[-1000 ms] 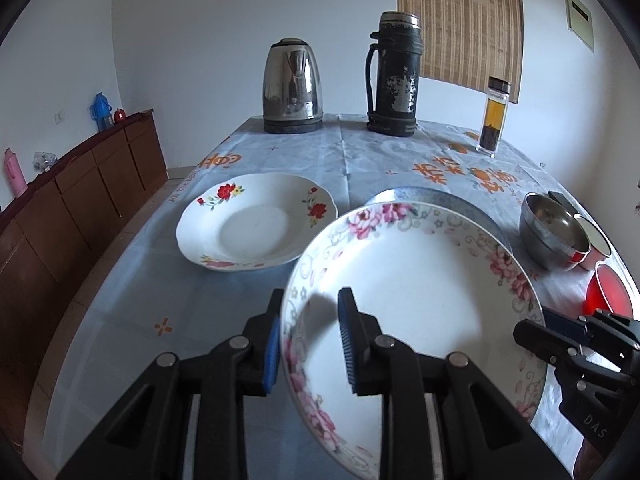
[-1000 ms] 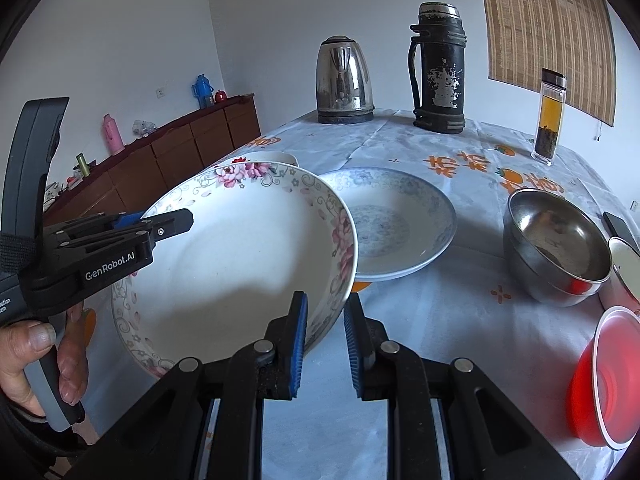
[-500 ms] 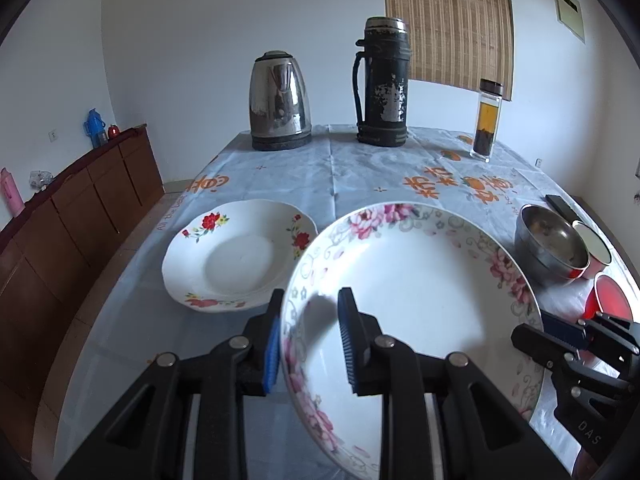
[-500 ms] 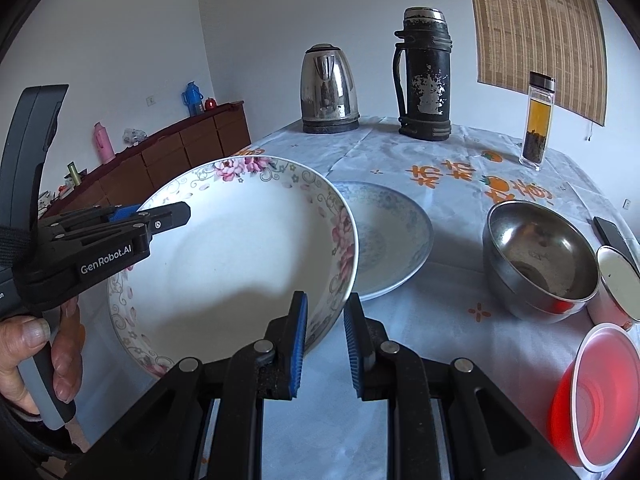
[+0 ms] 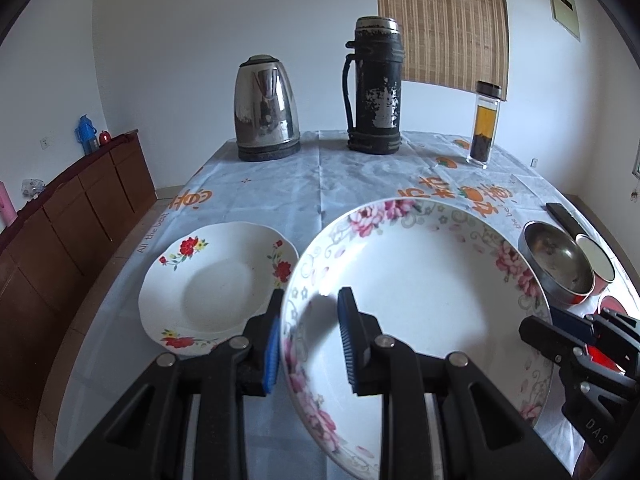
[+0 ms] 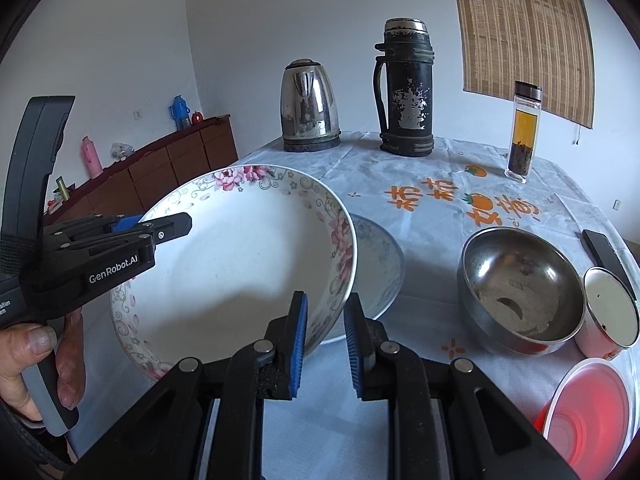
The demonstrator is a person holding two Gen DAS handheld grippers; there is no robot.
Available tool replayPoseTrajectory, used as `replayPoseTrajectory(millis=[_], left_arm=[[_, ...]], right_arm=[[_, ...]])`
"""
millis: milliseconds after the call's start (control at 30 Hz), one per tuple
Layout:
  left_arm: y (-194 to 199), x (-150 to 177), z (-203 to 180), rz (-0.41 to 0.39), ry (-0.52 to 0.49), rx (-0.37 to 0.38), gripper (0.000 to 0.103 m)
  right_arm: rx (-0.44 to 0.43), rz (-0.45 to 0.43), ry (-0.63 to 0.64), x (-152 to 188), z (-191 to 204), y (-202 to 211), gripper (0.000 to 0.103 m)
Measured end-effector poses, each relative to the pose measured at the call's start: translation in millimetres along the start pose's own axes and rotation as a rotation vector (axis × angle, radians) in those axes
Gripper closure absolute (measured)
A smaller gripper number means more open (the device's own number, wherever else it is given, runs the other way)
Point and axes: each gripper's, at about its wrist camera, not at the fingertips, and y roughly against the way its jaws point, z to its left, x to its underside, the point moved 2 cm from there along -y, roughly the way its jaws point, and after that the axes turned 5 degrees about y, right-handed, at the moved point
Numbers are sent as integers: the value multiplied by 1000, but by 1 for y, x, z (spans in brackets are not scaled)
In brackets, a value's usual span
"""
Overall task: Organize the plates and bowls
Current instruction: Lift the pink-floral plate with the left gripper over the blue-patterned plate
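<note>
The left tongs (image 5: pixel 310 342) pinch the near rim of a wide white plate with a pink flower border (image 5: pixel 420 300), one blue pad inside the rim and one outside, holding it tilted above the counter (image 5: pixel 320 184) with its white cloth and orange print. The right tongs (image 6: pixel 326 344) stand at the same plate's opposite edge, their pads on either side of the rim; whether they press it or only bracket it cannot be told. Under the raised plate, partly hidden, lies a pale blue-patterned plate (image 6: pixel 380 264) on the cloth. To the left rests a white scalloped plate with red flowers (image 5: pixel 216 288). On the right sit a steel bowl (image 6: pixel 520 288), a white-lined cup (image 6: pixel 610 314) touching it, and a red plastic bowl (image 6: pixel 588 420). A steel kettle (image 5: pixel 266 114), a worn black flask (image 5: pixel 374 88) and a glass bottle of tea (image 5: pixel 484 124) stand at the far end.
</note>
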Motion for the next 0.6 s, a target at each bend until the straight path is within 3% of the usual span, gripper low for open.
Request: replayPoseTrajectory(millis=[600], left_arm=[[-40,-19,-16,14,-5,20,80]], right_arm=[[54,-6,-44,-9,-23,-28,83]])
